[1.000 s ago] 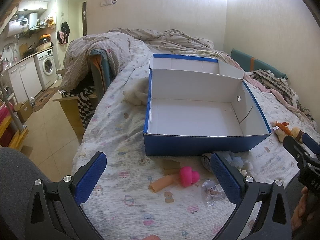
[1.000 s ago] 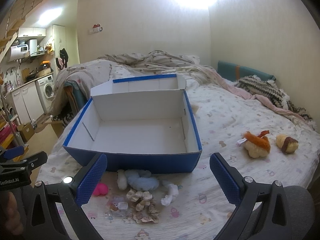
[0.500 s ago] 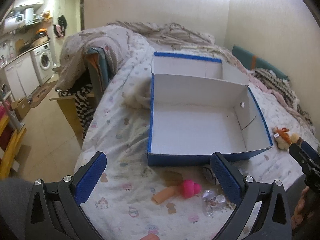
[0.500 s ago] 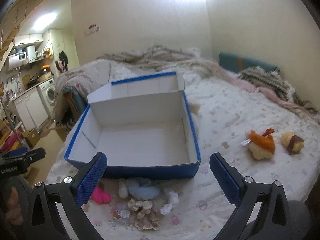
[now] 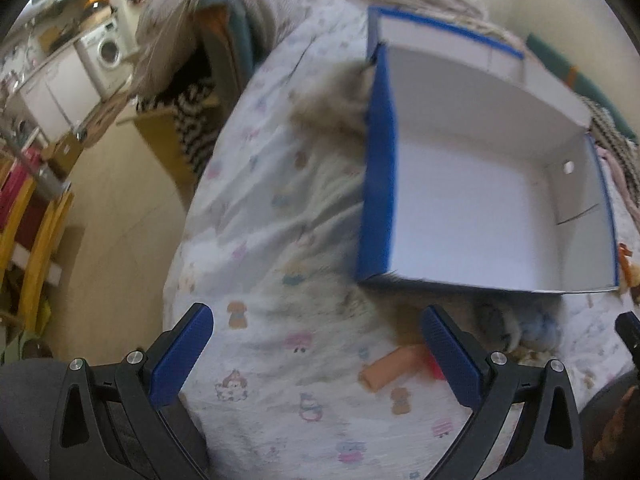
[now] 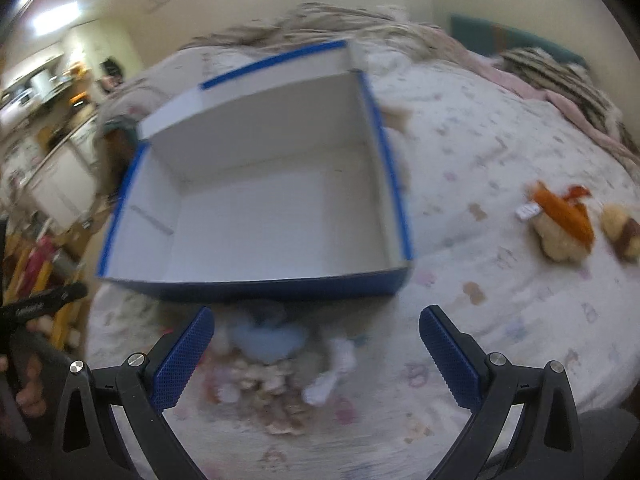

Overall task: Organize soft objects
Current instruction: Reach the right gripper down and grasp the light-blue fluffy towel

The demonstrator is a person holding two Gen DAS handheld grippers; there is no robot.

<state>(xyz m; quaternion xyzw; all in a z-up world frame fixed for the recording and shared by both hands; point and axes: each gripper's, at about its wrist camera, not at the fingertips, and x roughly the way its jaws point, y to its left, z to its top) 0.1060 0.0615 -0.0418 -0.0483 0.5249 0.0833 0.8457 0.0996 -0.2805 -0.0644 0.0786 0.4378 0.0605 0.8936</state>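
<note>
An empty blue box with a white inside (image 5: pixel 472 200) (image 6: pixel 272 216) stands on the bed. Small soft toys lie in front of it: a light blue one (image 6: pixel 268 340), a white one (image 6: pixel 332 372) and a beige ruffled one (image 6: pixel 272 396). An orange roll (image 5: pixel 390 366) and a pink toy (image 5: pixel 434 364) lie near the left gripper's right finger. Two plush toys, orange-beige (image 6: pixel 564 220) and brown-beige (image 6: pixel 622 228), lie to the right. My left gripper (image 5: pixel 316 354) is open and empty above the sheet. My right gripper (image 6: pixel 316 354) is open and empty above the toy pile.
A fluffy beige thing (image 5: pixel 336 100) lies against the box's left side. The bed's left edge drops to a tiled floor (image 5: pixel 116 208). A chair with clothes (image 5: pixel 192 80) stands beside the bed. Rumpled blankets (image 6: pixel 540 76) lie at the back and right.
Both grippers have moved forward and tilted down toward the bed, so the box and toys look larger and blurred. The left view has swung toward the bed's left edge. Both stay open.
</note>
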